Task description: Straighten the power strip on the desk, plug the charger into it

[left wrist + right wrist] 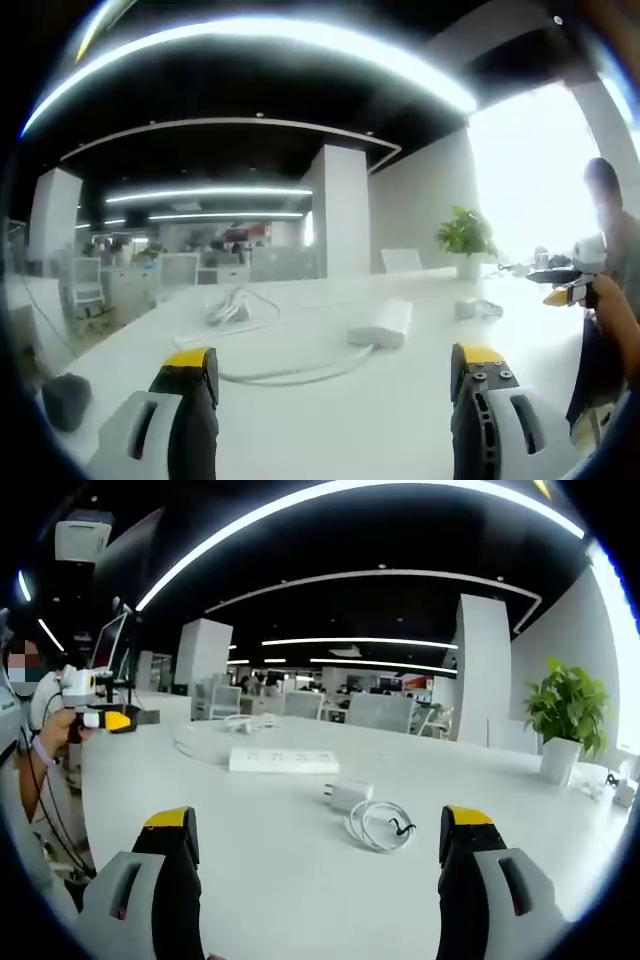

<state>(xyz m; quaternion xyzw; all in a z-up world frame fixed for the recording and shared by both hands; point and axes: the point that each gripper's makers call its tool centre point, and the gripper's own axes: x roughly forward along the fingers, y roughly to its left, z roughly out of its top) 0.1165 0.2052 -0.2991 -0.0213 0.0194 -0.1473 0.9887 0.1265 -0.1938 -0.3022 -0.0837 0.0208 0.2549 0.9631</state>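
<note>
Both tools are spread wide with nothing in them. From the right tool point(318, 825), the white power strip point(284, 761) lies ahead on the tabletop point(250, 860), a bit left of center. The charger point(348, 795) sits nearer, its coiled cable point(380, 826) beside it. The left tool point(337, 365) hangs over the tabletop too.
</note>
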